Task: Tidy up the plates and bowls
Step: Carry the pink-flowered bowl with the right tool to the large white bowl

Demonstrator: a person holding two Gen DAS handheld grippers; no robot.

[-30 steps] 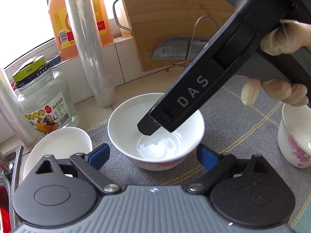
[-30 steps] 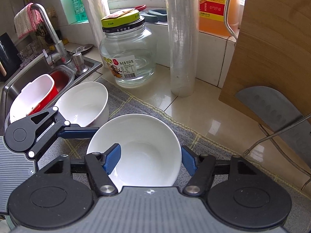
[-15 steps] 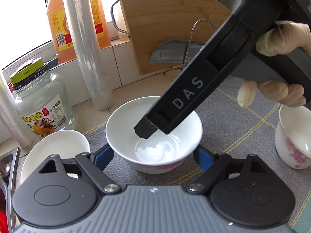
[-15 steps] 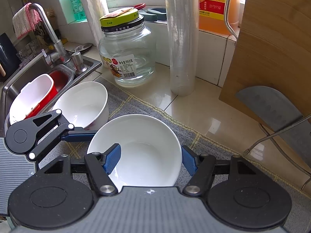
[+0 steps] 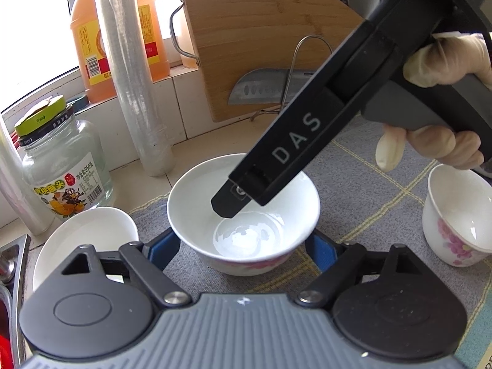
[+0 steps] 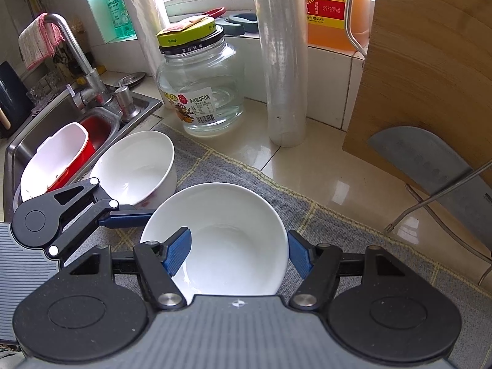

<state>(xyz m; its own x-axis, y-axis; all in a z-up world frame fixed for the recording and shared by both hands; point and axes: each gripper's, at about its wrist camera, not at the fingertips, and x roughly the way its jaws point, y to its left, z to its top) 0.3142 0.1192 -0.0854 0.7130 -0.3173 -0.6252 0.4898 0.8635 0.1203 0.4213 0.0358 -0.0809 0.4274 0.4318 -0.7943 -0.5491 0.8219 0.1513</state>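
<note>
A white bowl with a pink flower pattern (image 5: 243, 212) stands on the grey checked mat (image 5: 363, 184). My left gripper (image 5: 243, 250) is open, one blue finger on each side of the bowl's lower wall. My right gripper (image 6: 238, 253) is open above the same bowl (image 6: 221, 230), left finger inside the rim, right finger outside it; its body (image 5: 307, 129) hangs over the bowl in the left wrist view. A second white bowl (image 6: 135, 166) stands to the left. A third flowered bowl (image 5: 458, 215) stands at the right.
A glass jar (image 6: 200, 86), a cling-film roll (image 6: 284, 61), an oil bottle (image 5: 89, 43), a wooden cutting board (image 5: 261, 30) and a cleaver (image 6: 430, 160) on a wire rack line the back. The sink (image 6: 46, 141) at the left holds a red-and-white container (image 6: 58, 153).
My left gripper has moved forward so that its fingers now flank the bowl. The right gripper has shifted slightly over the bowl.
</note>
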